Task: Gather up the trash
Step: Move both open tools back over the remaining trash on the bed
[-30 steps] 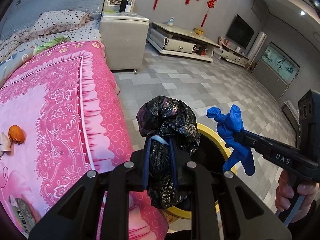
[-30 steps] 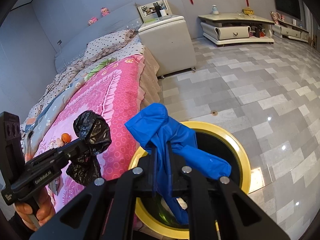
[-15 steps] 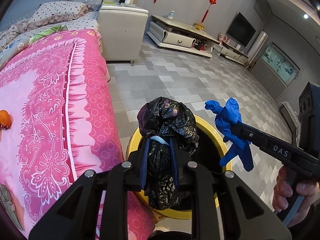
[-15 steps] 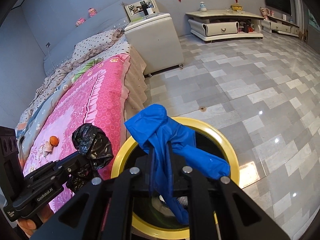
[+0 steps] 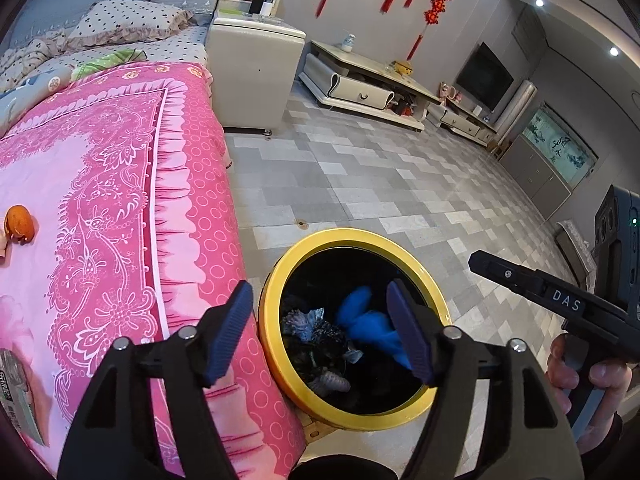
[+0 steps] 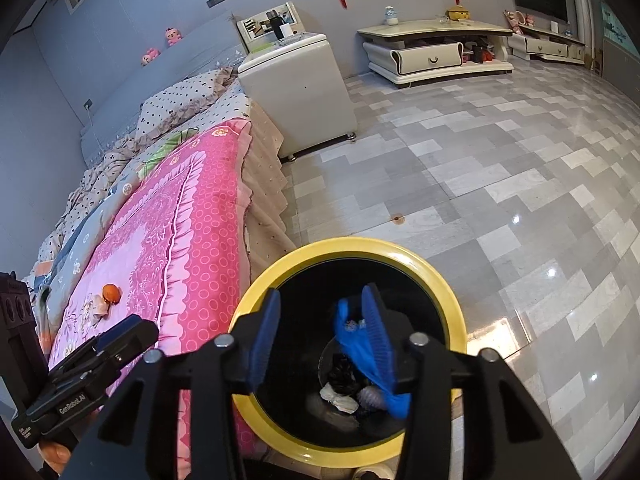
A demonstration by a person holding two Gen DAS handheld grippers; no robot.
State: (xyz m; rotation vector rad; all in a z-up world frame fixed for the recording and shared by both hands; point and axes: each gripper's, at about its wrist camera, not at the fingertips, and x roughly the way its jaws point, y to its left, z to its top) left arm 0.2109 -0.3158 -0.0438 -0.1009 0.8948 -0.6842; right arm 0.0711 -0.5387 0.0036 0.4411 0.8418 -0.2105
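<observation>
A round bin with a yellow rim (image 5: 280,280) (image 6: 448,276) stands on the floor beside the bed. Both grippers hover over its mouth. My left gripper (image 5: 320,332) is open and empty. My right gripper (image 6: 320,336) is open; it also shows from the side in the left wrist view (image 5: 480,260). The blue glove (image 5: 368,328) (image 6: 360,356) lies inside the bin, close by the right finger in the right wrist view. The black plastic bag (image 5: 316,344) (image 6: 344,368) lies crumpled in the bin with other scraps.
The bed with a pink cover (image 5: 120,200) (image 6: 180,240) is left of the bin. An orange peel (image 5: 18,222) (image 6: 111,292) and scraps lie on it. A white nightstand (image 5: 252,76) and a low TV cabinet (image 5: 360,88) stand farther off on the tiled floor.
Both grippers opened. The black bag fell from the left gripper and the blue glove from the right gripper into the bin.
</observation>
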